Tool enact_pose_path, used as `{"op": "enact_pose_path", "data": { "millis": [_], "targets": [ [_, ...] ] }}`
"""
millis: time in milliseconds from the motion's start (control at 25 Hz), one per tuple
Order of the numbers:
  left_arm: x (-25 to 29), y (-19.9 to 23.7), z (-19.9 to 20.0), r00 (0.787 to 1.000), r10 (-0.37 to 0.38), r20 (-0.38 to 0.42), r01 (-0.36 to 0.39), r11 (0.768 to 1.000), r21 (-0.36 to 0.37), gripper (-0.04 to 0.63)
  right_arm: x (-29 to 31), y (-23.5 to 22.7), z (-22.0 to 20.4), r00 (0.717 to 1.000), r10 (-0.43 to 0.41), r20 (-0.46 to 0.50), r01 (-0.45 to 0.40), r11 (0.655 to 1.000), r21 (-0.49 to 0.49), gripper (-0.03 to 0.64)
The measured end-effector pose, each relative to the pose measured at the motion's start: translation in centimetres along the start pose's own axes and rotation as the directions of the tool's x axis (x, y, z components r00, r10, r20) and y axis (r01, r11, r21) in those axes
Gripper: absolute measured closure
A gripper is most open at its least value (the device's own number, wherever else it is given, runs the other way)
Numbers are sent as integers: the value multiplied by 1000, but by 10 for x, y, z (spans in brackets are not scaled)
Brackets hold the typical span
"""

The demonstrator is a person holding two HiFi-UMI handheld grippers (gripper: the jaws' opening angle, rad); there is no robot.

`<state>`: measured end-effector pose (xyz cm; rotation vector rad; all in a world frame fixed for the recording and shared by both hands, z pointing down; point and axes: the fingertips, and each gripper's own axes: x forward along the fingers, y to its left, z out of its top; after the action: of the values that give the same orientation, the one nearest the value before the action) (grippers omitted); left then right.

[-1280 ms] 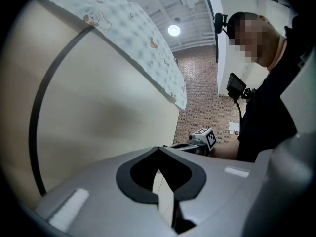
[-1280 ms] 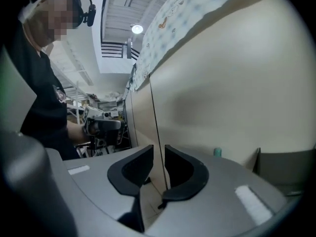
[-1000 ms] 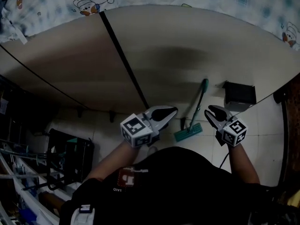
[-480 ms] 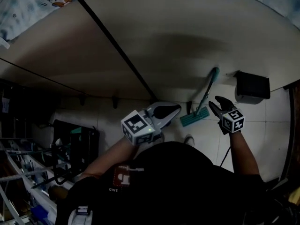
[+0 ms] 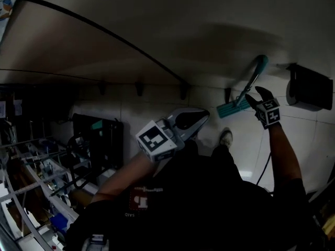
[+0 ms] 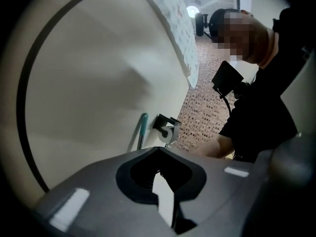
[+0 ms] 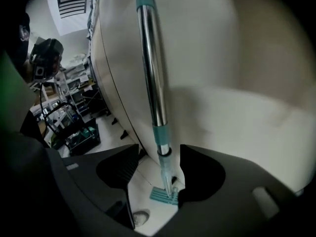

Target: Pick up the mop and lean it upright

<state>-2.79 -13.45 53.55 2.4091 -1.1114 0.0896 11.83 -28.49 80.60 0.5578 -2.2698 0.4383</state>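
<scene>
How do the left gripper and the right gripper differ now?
The left gripper has shut, empty jaws; the right gripper has opening jaws with the mop pole between them. The left gripper is near the person's body; the right gripper reaches to the wall. Both are grey two-jaw tools.

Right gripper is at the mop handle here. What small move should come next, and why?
Probably close the right gripper on the mop. Its jaws are opening, the handle stands between them unclamped, and the mop leans slanted against the wall, so a grip seems needed to set it straighter.
</scene>
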Motion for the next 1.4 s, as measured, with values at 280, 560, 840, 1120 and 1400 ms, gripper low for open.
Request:
{"op": "enact_pose_path", "data": {
  "millis": [280,560,840,1120,1400],
  "targets": [
    [14,28,-31,998,18,-53,-18,1000,-6,595,36,1,-19,999,14,-31,-15,998,-53,363],
    [11,46,-49,998,34,-60,-35,999,-17,595,55,0,-30,996,-37,-85,27,993,-118,486],
    [-7,35,-34,999,33,-42,-33,999,-2,596,33,11,-28,995,-42,-89,33,994,-103,491],
    [-23,16,6,999,23,22,-24,999,44,597,-18,22,2,998,-49,-24,49,999,-9,492],
    [-18,-8,69,992,-25,124,9,991,133,597,-89,25,83,996,-68,63,69,998,-7,492]
  ]
}}
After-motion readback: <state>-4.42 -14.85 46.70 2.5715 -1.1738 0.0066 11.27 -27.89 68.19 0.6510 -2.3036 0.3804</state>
